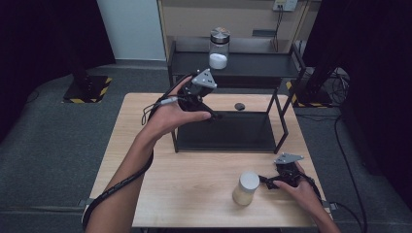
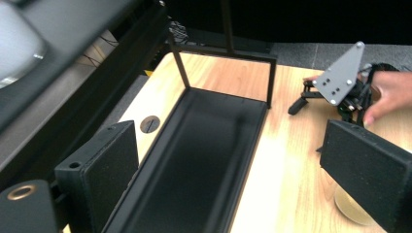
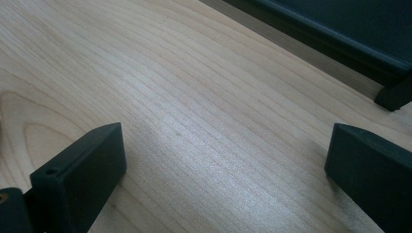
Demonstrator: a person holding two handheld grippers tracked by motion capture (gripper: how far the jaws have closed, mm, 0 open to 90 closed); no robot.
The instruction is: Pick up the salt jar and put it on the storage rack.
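Observation:
A jar with a pale lid and yellowish contents stands on the wooden table at the front right. My right gripper rests low just to its right, jaws pointing toward the jar. In the right gripper view it is open over bare wood. My left gripper hovers above the black lower tray of a shelf rack. It is open with nothing between its jaws. A second glass jar with a metal lid and white powder stands on the rack's top shelf.
The rack's thin black posts rise around the tray. A small dark round disc sits in the table behind the tray. The left gripper view shows the other gripper and a hand at the right.

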